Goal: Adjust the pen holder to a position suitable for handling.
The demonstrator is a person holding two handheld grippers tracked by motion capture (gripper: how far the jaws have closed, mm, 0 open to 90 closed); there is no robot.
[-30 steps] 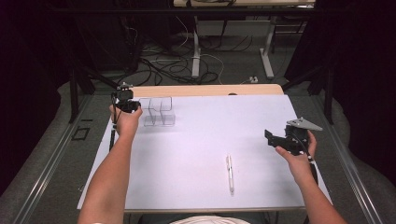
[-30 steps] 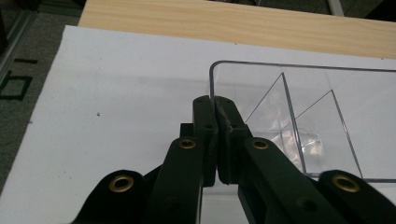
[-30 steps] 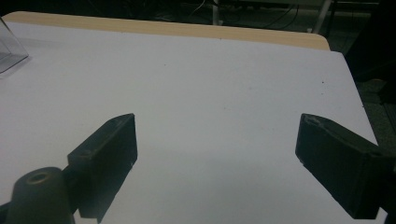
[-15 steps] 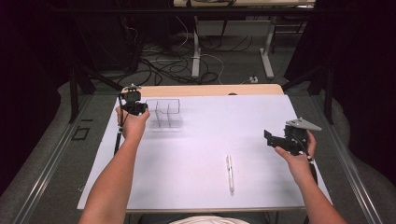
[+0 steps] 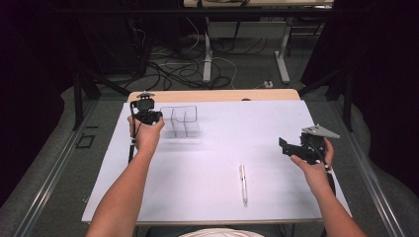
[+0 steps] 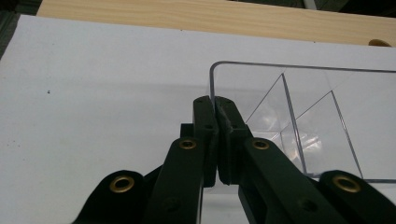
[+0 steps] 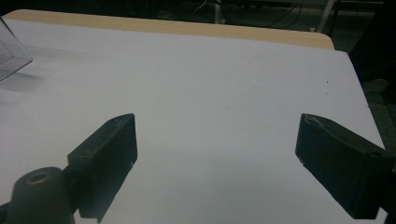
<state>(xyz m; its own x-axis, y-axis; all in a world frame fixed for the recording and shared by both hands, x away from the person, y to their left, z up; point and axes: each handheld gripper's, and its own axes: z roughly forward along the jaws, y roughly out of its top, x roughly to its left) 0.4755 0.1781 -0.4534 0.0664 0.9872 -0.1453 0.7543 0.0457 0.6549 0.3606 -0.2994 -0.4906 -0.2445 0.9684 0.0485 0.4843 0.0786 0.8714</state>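
White pen (image 5: 243, 183) near front edge of tabletop (image 5: 237, 128), long axis front-to-back. Right hand-held gripper (image 5: 286, 146) nearest, jaws wide apart, empty, pen front-left of it. Left hand-held gripper (image 5: 159, 116) far-left corner, clamped on clear divided organizer (image 5: 185, 121) wall.

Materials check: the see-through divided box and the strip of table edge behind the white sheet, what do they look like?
Clear divided box: looks like rigid transparent plastic, probably acrylic; glossy, the sheet shows through its walls, with bright edge lines. The left tool is clamped on its wall. Tan table edge: looks like wood or wood-look laminate; matte, faint grain streaks.
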